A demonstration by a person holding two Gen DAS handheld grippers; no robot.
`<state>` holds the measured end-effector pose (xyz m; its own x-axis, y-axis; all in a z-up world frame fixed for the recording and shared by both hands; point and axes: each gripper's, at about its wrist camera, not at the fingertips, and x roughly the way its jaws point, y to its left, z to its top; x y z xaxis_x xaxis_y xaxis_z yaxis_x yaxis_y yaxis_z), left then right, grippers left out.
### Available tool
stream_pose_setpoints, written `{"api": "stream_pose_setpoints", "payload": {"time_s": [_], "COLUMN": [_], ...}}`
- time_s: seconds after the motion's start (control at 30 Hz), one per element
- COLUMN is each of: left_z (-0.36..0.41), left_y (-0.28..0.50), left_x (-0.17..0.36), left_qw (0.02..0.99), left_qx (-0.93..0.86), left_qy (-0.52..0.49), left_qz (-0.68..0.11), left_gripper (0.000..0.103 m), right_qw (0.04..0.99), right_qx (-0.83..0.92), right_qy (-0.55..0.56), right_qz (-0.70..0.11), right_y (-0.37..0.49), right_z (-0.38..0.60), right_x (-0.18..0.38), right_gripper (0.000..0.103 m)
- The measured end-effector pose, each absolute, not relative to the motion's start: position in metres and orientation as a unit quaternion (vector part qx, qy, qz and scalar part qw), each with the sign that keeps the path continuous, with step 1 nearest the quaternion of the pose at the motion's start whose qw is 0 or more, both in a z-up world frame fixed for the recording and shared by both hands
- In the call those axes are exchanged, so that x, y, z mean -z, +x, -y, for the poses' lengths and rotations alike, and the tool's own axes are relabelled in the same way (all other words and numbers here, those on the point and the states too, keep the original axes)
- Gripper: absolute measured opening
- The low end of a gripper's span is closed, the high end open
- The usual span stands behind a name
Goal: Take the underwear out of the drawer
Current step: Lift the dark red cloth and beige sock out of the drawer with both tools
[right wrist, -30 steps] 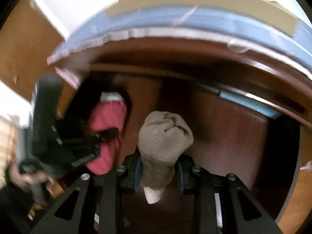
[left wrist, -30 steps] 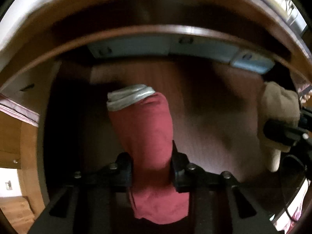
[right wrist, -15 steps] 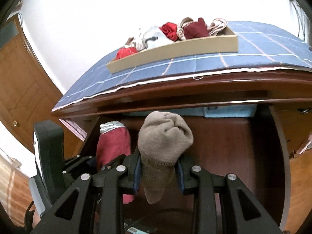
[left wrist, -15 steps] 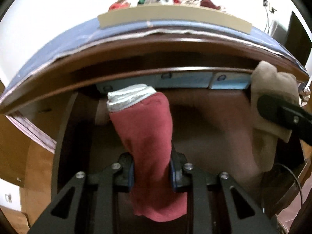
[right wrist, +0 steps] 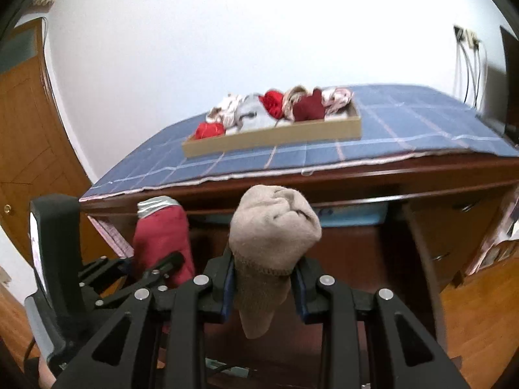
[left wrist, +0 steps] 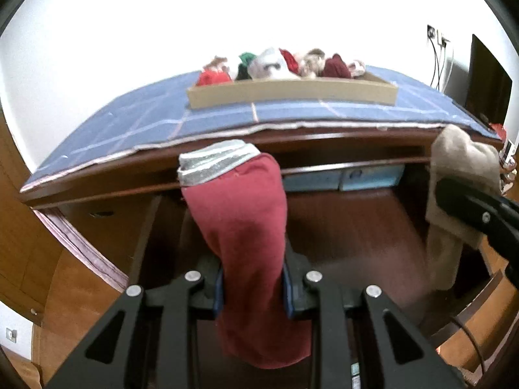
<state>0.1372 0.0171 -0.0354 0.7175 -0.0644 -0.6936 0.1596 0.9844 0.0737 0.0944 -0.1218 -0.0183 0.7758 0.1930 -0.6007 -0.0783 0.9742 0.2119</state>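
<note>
Two rolls in hand right now. My left tool [left wrist: 253,287] is clamped on the red underwear [left wrist: 240,227], grey waistband sticking up, and my right tool [right wrist: 264,287] is pinched tight on the beige underwear [right wrist: 274,227]. Both bundles are up above the open drawer [left wrist: 340,227]. On the bench, at 12 o'clock, sits a cardboard tray [right wrist: 272,137] piled with more clothes.
</note>
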Motion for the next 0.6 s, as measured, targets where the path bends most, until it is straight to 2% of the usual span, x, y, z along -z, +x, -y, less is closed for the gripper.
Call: {"api": "stream_pose_setpoints", "payload": {"time_s": [0.6], "left_z": [-0.03], "left_y": [0.11], "left_x": [-0.016], "left_qw": [0.954], "left_qx": [0.049], "left_qy": [0.059], "left_qz": [-0.289], "left_gripper": [0.025], "right_qw": [0.962], "right_qx": [-0.058], "right_qy": [0.05], "right_qz": [-0.263], "right_y": [0.068], "right_z": [0.123], "right_x": [-0.02], "right_gripper": [0.032]}}
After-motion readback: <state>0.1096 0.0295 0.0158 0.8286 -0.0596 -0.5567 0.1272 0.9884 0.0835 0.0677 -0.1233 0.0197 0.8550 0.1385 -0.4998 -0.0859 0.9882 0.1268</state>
